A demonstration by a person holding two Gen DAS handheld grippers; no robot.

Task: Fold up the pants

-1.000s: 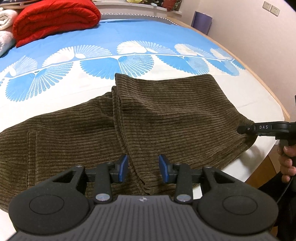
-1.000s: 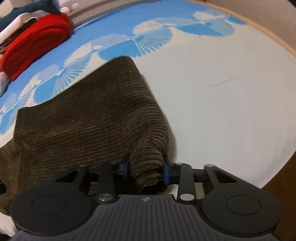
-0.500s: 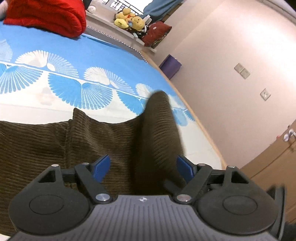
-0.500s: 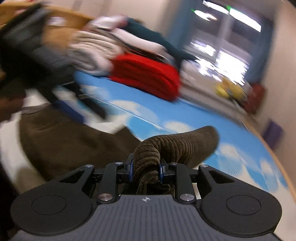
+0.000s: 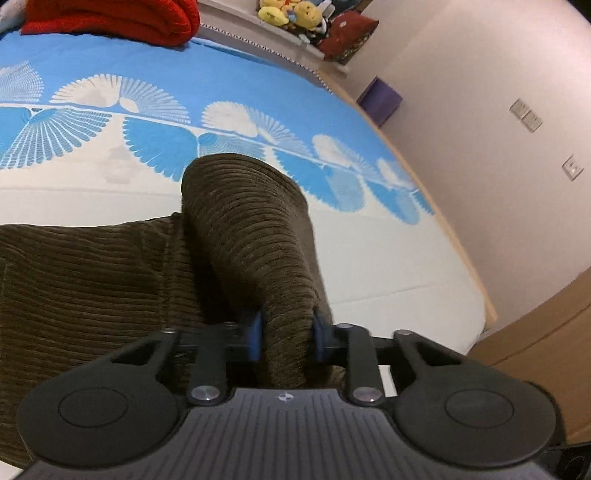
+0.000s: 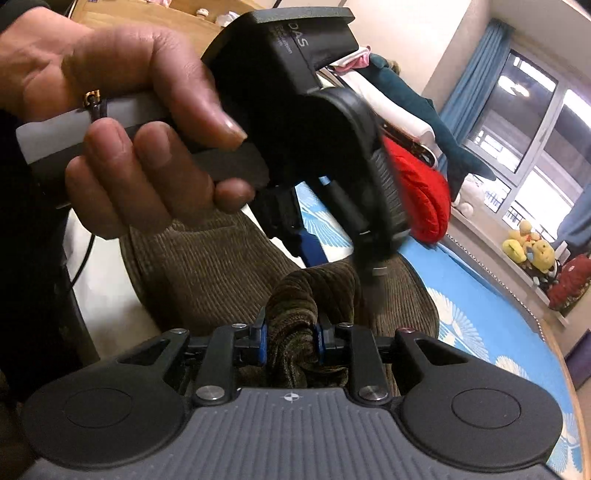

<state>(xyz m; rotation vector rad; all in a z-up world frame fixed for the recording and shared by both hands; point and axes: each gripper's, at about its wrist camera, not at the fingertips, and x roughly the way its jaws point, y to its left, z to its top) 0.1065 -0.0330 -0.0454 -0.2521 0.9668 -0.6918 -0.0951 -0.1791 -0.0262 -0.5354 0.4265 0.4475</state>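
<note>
In the left wrist view, the left gripper (image 5: 287,334) has just closed its jaws on a raised fold of the brown corduroy pants (image 5: 110,288); the blue pads press the cloth from both sides. From that pinch the fold rises as a rounded ridge, its long axis running straight away from the gripper toward the blue part of the bedsheet (image 5: 369,266). To the left of the ridge the rest of the pants lies flat on the white part of the sheet, stretching off past the left edge of the picture. Farther back sit a red blanket (image 5: 110,16), yellow plush toys (image 5: 284,14) on a ledge, and a purple box (image 5: 380,99) by the wall.

Only the right wrist view shows the person. There the right gripper (image 6: 290,338) is clamped on a bunched, twisted wad of the same pants (image 6: 207,269), held right between its pads. Just beyond it, the person's left hand (image 6: 122,122), a ring on one finger, grips the handle of the left gripper (image 6: 299,243), whose black body fills the upper middle and comes down onto the cloth very near the right one. Behind them the pants spread across the bed, then the red blanket (image 6: 421,192), a heap of clothes (image 6: 406,107), and a window with blue curtains (image 6: 469,92).
</note>
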